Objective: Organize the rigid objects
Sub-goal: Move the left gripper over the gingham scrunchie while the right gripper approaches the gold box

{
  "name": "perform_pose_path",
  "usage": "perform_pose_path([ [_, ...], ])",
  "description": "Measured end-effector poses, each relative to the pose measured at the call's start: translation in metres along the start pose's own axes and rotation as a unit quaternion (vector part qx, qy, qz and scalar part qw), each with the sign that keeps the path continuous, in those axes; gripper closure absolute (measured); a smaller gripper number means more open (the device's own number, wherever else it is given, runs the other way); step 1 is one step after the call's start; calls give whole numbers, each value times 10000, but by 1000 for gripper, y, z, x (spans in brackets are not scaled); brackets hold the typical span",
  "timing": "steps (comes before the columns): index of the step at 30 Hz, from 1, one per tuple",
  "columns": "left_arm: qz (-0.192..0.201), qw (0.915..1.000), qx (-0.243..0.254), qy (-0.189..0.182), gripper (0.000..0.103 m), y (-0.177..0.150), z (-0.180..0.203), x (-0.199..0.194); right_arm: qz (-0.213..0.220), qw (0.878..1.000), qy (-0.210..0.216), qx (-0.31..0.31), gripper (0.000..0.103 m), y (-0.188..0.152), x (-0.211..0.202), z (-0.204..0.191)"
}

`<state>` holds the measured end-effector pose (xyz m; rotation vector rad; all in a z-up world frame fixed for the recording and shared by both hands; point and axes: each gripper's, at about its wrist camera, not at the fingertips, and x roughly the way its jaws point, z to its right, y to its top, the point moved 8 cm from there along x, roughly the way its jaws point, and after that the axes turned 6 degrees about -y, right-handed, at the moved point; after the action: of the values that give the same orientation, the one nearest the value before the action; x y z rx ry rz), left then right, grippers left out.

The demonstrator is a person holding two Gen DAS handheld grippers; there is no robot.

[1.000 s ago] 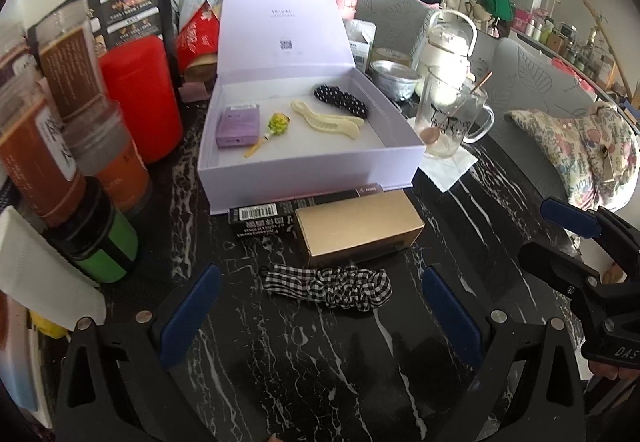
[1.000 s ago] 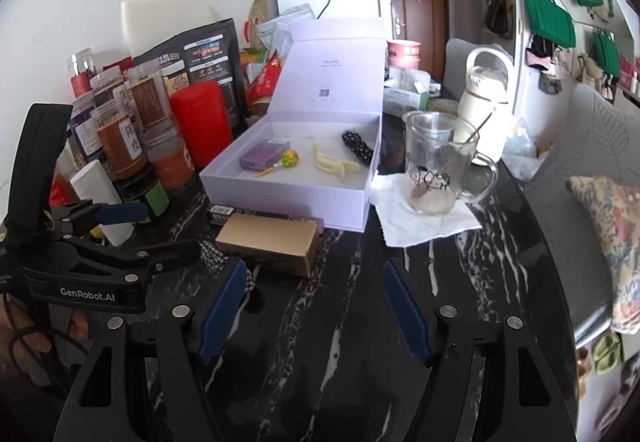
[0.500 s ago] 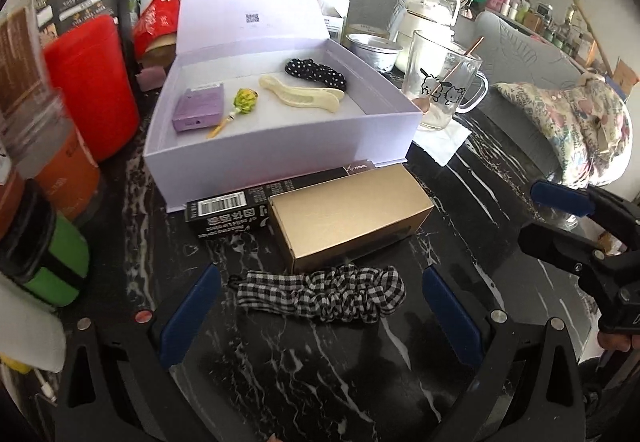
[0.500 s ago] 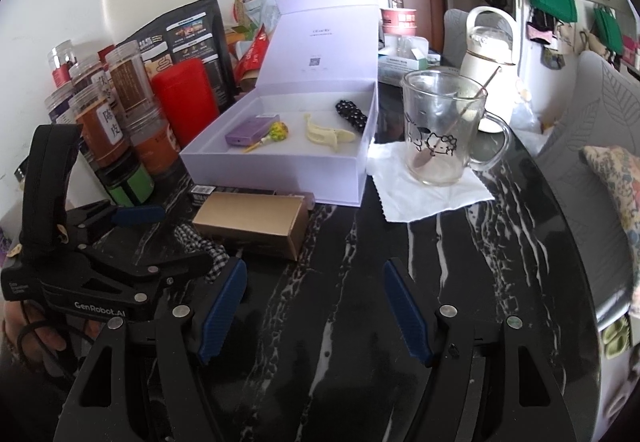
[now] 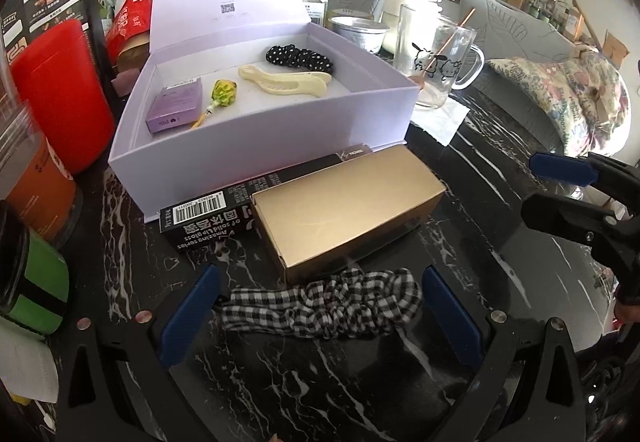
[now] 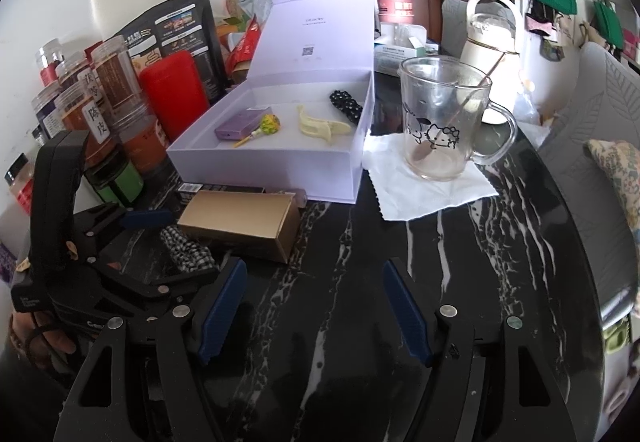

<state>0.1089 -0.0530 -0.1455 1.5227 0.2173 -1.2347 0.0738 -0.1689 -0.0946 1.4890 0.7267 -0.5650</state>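
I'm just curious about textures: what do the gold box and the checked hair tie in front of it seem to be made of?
Gold box: likely cardboard with a satin metallic coating; folded flap edges and soft sheen.
Checked hair tie: woven fabric, matte; it bunches into gathers.

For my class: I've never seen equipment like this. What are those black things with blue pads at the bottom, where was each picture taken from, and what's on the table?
There is no robot here. A person holds a hand-held two-finger tool in each hand, and each carries a wide-angle camera looking along its fingers. One picture comes from the left tool, the other from the right tool. Both are open and hold nothing.

On the black marble table lie a gold cardboard box, a black lip-gloss carton and a black-and-white checked scrunchie, which sits between the left tool's fingers, untouched. Behind them an open lilac gift box holds small items. A clear glass mug stands on a white napkin.
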Motion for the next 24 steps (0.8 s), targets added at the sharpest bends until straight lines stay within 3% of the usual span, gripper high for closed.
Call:
perform_pose_path([
  [12, -130, 9998, -138, 26, 0, -6, -7, 8, -89, 9999, -34, 39, 32, -1, 6, 2],
  [24, 100, 9999, -48, 60, 2, -5, -1, 1, -106, 9999, -55, 91, 32, -2, 6, 5],
])
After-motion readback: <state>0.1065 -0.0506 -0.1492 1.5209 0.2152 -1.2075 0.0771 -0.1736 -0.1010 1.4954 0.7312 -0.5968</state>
